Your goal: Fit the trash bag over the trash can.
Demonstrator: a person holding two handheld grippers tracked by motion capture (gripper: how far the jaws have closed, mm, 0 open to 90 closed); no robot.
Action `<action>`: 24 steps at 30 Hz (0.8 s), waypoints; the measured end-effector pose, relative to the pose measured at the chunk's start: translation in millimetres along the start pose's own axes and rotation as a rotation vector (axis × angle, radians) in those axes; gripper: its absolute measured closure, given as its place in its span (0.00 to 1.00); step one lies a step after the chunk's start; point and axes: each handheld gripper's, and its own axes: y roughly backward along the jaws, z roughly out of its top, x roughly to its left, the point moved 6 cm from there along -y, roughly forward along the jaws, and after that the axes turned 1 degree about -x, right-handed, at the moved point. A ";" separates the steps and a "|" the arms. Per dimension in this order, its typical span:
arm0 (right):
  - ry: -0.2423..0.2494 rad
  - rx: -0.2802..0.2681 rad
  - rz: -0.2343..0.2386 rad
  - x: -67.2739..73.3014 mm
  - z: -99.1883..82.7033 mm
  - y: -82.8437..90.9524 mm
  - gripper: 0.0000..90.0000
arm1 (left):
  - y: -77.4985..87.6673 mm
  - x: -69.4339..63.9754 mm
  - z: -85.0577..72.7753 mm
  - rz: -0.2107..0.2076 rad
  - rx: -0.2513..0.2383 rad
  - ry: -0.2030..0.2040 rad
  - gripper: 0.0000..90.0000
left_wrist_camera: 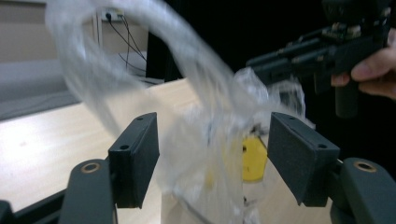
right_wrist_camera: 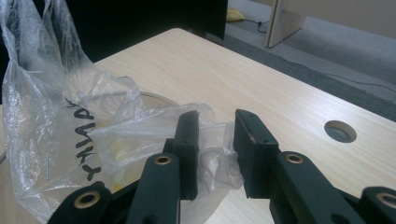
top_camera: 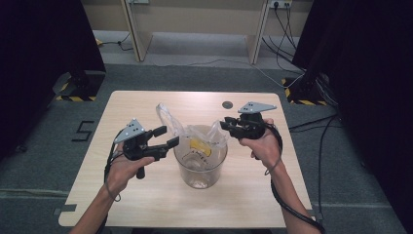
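While the plastic bag (top_camera: 195,134) sits draped in the clear container (top_camera: 200,165) mid-surface, I spread its rim.
Left gripper (top_camera: 168,136) released beside it; right gripper (right_wrist_camera: 215,149) loosely straddles the edge—I'd pinch firmly first.

A clear plastic bag (top_camera: 197,139) with black writing sits crumpled inside a transparent round container (top_camera: 200,168), which stands upright at the middle of the desk (top_camera: 146,204); something yellow (top_camera: 200,147) lies inside.

Table (top_camera: 146,204) edges lie bare — mid-table, the bag (top_camera: 195,136) in its container (top_camera: 200,168) blocks passage.
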 end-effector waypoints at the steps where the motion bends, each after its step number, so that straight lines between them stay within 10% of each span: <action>1: 0.001 0.002 0.001 1.0 -0.2 -0.1 0.79 | -0.8 -1.1 3.7 0.006 -0.007 -0.007 0.37; 7: 0.005 0.005 0.016 4.5 -3.3 0.3 0.79 | -11.6 -3.1 16.7 0.047 -0.019 -0.025 0.35; 15: 0.006 0.004 0.033 8.2 -9.0 3.8 0.80 | -24.5 1.0 7.3 0.020 -0.017 -0.007 0.89; 24: -0.003 0.007 0.032 5.5 -20.0 9.7 0.81 | 4.4 -2.5 -6.7 -0.040 0.001 -0.003 0.98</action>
